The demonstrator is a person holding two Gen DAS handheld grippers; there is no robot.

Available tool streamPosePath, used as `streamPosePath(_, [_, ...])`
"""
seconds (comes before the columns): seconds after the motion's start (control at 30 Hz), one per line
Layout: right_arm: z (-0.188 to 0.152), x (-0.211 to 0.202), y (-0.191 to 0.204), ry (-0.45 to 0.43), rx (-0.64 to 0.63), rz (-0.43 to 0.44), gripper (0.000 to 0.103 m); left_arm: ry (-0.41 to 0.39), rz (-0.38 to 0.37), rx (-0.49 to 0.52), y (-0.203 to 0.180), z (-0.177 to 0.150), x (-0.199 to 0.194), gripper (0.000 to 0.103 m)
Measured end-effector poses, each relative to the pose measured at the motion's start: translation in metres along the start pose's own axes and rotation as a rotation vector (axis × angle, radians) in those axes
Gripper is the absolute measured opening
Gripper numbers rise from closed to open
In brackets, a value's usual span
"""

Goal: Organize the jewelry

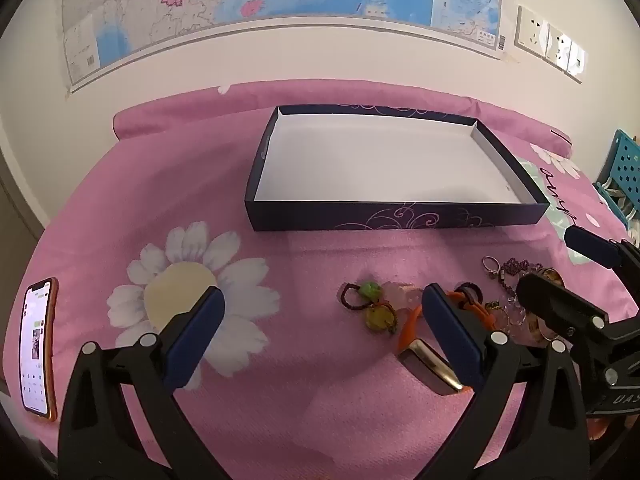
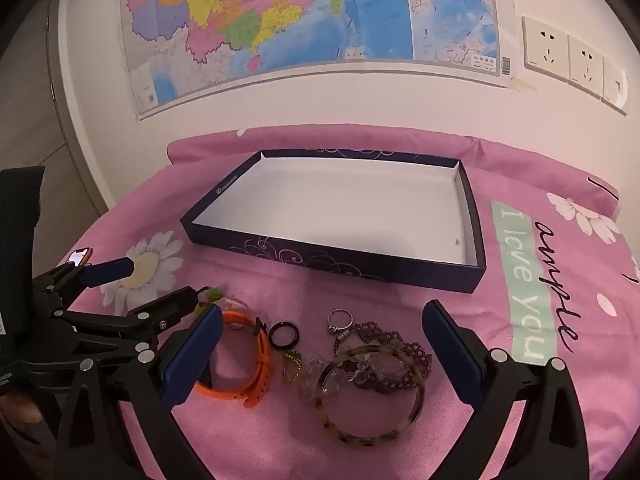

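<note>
Box empty, sits beyond the jewelry pile on the pink cover; both tools released: left gripper, right gripper, nothing held. Risks: bangle overlaps the bead chain, lifting it may drag the chain; orange strap slippery; ring tiny, pads may miss.

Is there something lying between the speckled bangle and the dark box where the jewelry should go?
Yes. The purple beaded bracelet and a silver ring lie on the pink cover between the speckled bangle and the box. They are low, so lifting the bangle over them should clear the way.
</note>
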State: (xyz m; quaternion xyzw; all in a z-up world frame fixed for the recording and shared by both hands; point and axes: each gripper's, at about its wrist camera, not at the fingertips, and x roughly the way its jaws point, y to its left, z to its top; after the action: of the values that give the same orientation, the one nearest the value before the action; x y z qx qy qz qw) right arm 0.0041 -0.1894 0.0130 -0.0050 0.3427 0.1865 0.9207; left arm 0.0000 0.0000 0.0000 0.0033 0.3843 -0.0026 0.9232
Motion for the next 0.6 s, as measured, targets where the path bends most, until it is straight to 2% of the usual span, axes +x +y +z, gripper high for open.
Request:
streamPosePath(0.07, [-0.0011,0.0002,-0.0013,-0.016,0.003,0.001,0.096,0.001,-0.007,-0.004,0.0001,0.0,-0.0001,0.097])
streamPosePath(0.17, [-0.0013,0.0045,-0.0032,0.012,0.006,0.005,0.096,0.0,-0.007,0.001,-0.0002,-0.0002,-0.001,0.097])
streamPosePath(0.6, [-0.0013,0.0017,-0.0023,0.019,0.02,0.019,0.096,0.004,0.001,0.005,-0.001,0.0024,-0.002,0.097])
